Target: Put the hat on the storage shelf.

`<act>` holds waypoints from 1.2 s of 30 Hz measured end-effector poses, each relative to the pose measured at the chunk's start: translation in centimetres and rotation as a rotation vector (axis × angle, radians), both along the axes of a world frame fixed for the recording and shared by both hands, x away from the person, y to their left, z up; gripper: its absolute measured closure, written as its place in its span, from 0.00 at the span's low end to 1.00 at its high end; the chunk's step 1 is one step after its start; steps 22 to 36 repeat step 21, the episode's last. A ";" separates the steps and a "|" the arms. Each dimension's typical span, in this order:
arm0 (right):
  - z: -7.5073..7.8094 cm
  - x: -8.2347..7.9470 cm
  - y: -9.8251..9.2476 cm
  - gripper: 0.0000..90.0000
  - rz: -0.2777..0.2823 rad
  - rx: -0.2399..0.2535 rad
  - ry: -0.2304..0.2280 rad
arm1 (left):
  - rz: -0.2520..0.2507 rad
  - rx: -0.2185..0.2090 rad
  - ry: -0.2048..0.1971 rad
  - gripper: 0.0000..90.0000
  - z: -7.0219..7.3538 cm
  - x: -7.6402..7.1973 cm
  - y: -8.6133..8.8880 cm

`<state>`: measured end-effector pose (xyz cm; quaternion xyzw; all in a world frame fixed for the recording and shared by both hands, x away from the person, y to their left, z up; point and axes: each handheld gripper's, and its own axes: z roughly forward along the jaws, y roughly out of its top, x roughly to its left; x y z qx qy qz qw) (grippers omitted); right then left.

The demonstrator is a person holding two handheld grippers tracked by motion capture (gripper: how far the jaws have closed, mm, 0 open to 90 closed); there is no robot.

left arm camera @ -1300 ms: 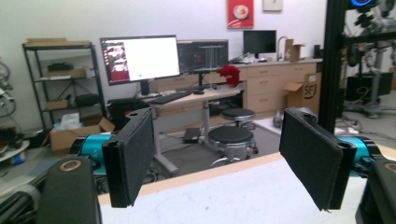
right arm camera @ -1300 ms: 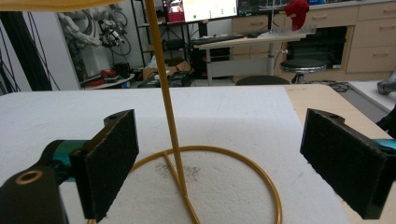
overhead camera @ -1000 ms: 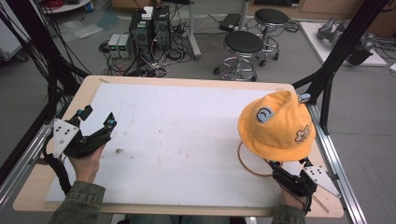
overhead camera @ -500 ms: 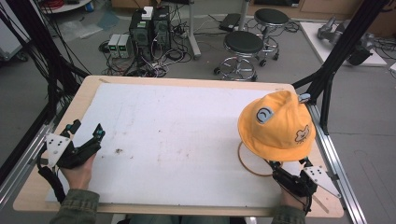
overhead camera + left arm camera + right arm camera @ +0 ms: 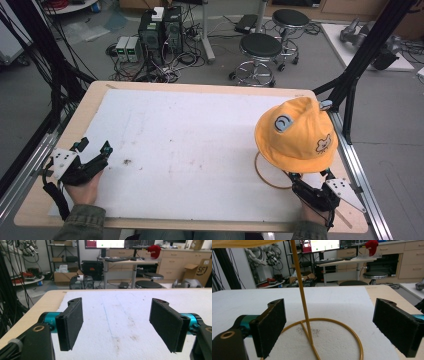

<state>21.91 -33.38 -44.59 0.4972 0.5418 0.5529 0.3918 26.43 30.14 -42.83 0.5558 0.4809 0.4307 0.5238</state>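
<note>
Reaching for hat [image 5: 296, 134] on stand [image 5: 305, 305], tabletop [image 5: 185, 140] at 4 o'clock. Right gripper [image 5: 308, 185] spread wide, ring between jaws. Left gripper [image 5: 92, 156] spread, empty, at 8 o'clock. Go slow; stand looks tippy.

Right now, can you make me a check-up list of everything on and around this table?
Surface: wooden table under a white foam sheet, with a few dark specks.
Job's things: yellow bucket hat perched on a yellow wire stand with a ring base, at the table's right.
Clutter: nothing seen.
Grippers: left hand-held gripper open, holding nothing, near the left edge; right hand-held gripper open, jaws either side of the stand's ring, not touching it.
Cables: black bundle beside the left of the table; tangle by the computers.
Surroundings: two black stools, desks, cardboard boxes.
</note>
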 end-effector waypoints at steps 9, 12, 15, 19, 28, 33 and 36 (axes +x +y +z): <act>-0.1 0.2 0.0 0.11 0.009 0.003 0.004 | -0.020 -0.001 0.026 0.30 -0.5 -0.1 -0.1; -0.1 0.3 0.0 0.11 0.016 -0.006 0.005 | -0.035 0.004 0.036 0.30 -0.7 0.3 -0.4; -0.1 0.3 -0.1 0.11 0.021 -0.012 0.011 | -0.058 0.021 0.050 0.30 -0.8 0.8 -0.8; -0.1 0.3 -0.2 0.11 0.020 -0.013 0.012 | -0.085 0.052 0.076 0.31 -0.9 1.1 -1.3; -0.1 0.3 -0.2 0.11 0.021 -0.013 0.012 | -0.096 0.055 0.088 0.32 -0.9 1.2 -1.5; -0.1 0.3 -0.2 0.11 0.021 -0.013 0.012 | -0.096 0.055 0.088 0.32 -0.9 1.2 -1.5; -0.1 0.3 -0.2 0.11 0.021 -0.013 0.012 | -0.096 0.055 0.088 0.32 -0.9 1.2 -1.5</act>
